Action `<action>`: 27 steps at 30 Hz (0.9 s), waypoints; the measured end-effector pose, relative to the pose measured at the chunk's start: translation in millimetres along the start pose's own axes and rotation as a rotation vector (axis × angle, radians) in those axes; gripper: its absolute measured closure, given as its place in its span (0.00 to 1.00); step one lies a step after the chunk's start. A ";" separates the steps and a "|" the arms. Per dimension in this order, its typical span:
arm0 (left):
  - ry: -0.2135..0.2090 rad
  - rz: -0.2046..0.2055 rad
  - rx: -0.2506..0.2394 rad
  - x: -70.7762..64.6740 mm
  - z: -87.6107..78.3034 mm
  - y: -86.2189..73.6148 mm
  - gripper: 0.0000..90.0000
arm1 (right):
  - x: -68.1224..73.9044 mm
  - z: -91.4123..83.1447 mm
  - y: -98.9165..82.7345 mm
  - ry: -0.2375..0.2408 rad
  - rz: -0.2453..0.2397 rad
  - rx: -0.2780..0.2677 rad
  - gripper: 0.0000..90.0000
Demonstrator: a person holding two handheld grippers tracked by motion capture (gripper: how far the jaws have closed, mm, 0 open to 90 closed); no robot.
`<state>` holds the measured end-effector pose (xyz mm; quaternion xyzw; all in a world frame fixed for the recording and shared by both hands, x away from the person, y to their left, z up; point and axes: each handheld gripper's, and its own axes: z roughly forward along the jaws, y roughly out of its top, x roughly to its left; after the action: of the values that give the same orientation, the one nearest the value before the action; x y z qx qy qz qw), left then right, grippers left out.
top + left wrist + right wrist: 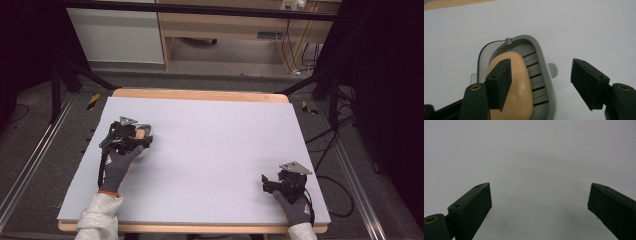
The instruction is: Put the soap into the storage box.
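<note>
The left gripper (540, 83) hangs over a grey soap dish (544, 75) on the left part of the counter (210, 150), its fingers (500, 82) spread wide and holding nothing; a tan bar of soap (520, 85) lies in the dish on the slotted floor, and one finger sits above the bar while the other stands out past the dish's rim, over bare counter. In the high view the left gripper (131, 136) covers most of the dish, so the gripper's own camera is the better guide. The right gripper (280, 184) rests near the front right corner, well apart from the dish; its fingers (474, 207) are also spread, with plain counter between them.

The step in hand looks like a grasp of the soap, or of the dish with it; I cannot tell which. For the soap, the grip would do best centred: shift the gripper so the bar lies midway between the fingers, turn the hand so the pads meet its long flat sides, and come straight down before closing; as they stand now, one pad would land on top of the bar. Soap is likely slick, so close gently and evenly; a hard squeeze may shoot it out. The dish is light and may slide; the free right gripper could steady it.
</note>
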<state>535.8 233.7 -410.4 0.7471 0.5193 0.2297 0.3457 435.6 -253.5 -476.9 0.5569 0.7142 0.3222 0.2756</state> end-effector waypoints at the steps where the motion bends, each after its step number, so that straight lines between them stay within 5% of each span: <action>1: -0.005 0.005 -0.011 -2.4 -2.0 0.7 0.36 | 0.0 -0.1 0.0 -0.001 0.000 0.000 0.06; 12: -0.093 0.050 -0.079 -27.2 -20.2 -5.5 0.38 | -1.6 -1.3 -0.5 -0.001 0.006 -0.005 0.06; 27: -0.128 0.113 -0.075 -41.2 -32.3 -38.5 0.37 | -4.3 -2.7 -1.6 -0.009 0.018 -0.004 0.06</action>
<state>474.8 212.7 -417.7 0.7750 0.4441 0.2198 0.3922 433.6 -258.3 -476.2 0.5641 0.7075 0.3234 0.2769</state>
